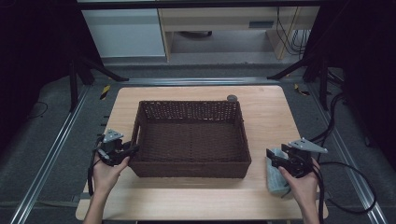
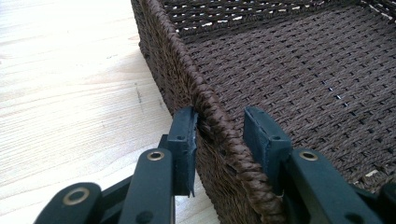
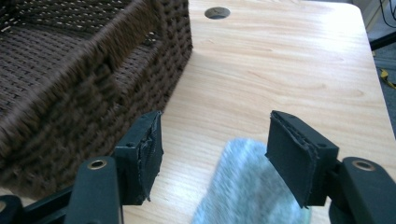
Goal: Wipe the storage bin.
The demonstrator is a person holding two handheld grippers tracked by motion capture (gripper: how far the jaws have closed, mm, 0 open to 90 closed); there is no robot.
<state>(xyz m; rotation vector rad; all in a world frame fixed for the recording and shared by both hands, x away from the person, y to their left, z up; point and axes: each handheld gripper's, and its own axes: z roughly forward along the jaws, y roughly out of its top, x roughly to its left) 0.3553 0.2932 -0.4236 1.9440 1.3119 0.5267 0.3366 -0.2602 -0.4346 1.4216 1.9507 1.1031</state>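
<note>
Wooden table point(image 1: 271, 116); left tool point(image 2: 218, 135) straddles the basket point(image 1: 191, 140) rim; right tool point(image 3: 215, 158) gapes above grey cloth point(image 3: 252, 186).

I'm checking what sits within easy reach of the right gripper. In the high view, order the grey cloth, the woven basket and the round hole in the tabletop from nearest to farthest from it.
1. Grey cloth: directly under the right gripper, at the table's right front.
2. Woven basket: to its left, mid-table.
3. Round hole: behind the basket, at the far edge.
</note>
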